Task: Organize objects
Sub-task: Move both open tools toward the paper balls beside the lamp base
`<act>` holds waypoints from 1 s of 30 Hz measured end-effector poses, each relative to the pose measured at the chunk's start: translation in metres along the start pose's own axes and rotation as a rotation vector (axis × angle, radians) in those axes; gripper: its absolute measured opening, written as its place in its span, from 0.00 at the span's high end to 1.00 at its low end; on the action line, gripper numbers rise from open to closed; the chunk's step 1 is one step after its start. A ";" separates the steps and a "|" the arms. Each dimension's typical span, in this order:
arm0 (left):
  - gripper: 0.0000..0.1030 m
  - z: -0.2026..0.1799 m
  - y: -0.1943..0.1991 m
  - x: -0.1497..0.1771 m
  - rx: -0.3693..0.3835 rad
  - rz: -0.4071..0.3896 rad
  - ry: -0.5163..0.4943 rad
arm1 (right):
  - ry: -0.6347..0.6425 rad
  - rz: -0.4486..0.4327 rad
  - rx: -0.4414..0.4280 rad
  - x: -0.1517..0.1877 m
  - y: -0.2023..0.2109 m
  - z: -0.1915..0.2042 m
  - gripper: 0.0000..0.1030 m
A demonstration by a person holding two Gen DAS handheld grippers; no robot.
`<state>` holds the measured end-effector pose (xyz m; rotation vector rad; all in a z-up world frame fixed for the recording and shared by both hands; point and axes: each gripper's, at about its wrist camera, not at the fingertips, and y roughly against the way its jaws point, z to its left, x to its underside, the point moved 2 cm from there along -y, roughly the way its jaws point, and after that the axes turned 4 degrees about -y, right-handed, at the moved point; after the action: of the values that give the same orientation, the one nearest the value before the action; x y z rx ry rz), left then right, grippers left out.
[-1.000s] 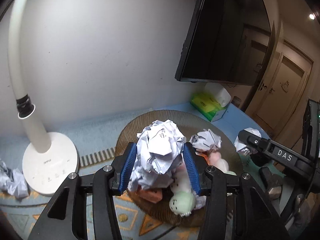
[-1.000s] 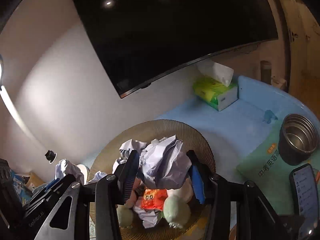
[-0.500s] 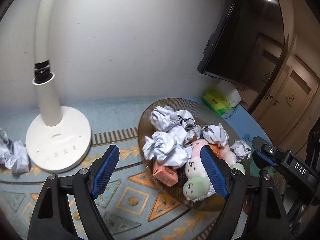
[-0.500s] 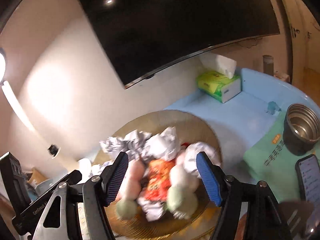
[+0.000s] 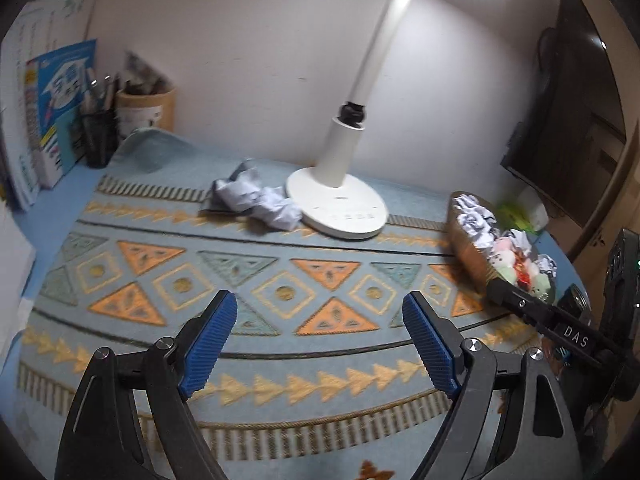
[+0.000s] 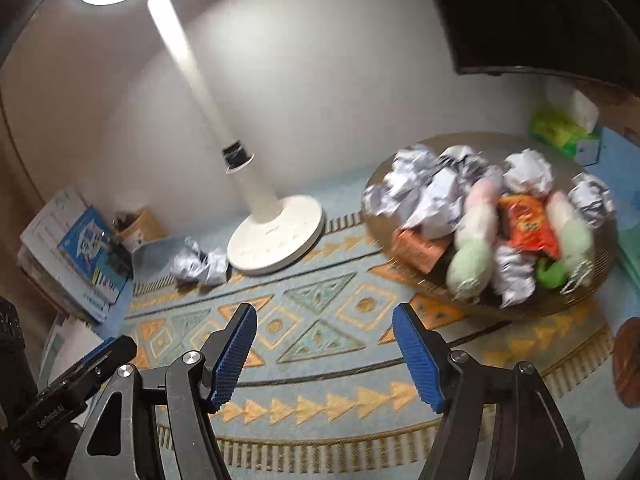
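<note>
A round woven basket [image 6: 596, 276] at the right holds several crumpled paper balls [image 6: 424, 196], pastel plush toys [image 6: 472, 252] and an orange snack packet [image 6: 528, 224]; it also shows in the left wrist view [image 5: 468, 252]. Loose crumpled paper [image 5: 256, 200] lies on the mat left of the lamp base; it also shows in the right wrist view [image 6: 200, 266]. My left gripper [image 5: 320, 344] is open and empty above the patterned mat. My right gripper [image 6: 324, 360] is open and empty, left of the basket.
A white desk lamp [image 5: 340, 204] stands at the back on the blue patterned mat [image 5: 280, 292]. Books [image 5: 52, 112], a pen holder [image 5: 98, 136] and a round tub [image 5: 146, 108] stand at the back left. A green tissue box [image 6: 564, 132] sits behind the basket under a wall screen [image 6: 540, 12].
Both grippers opened and dropped their crumpled paper into the basket, then pulled back and swung left, away from the basket and over the mat.
</note>
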<state>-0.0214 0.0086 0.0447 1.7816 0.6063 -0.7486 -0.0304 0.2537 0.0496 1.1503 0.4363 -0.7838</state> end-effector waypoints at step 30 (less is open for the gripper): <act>0.18 0.056 -0.040 0.032 -0.097 0.062 0.148 | 0.149 0.172 0.052 0.050 -0.072 0.031 0.33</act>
<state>-0.0395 -0.0309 -0.0174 1.7675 0.6707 -0.5395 -0.0538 0.1946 -0.0187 1.2817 0.4358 -0.5651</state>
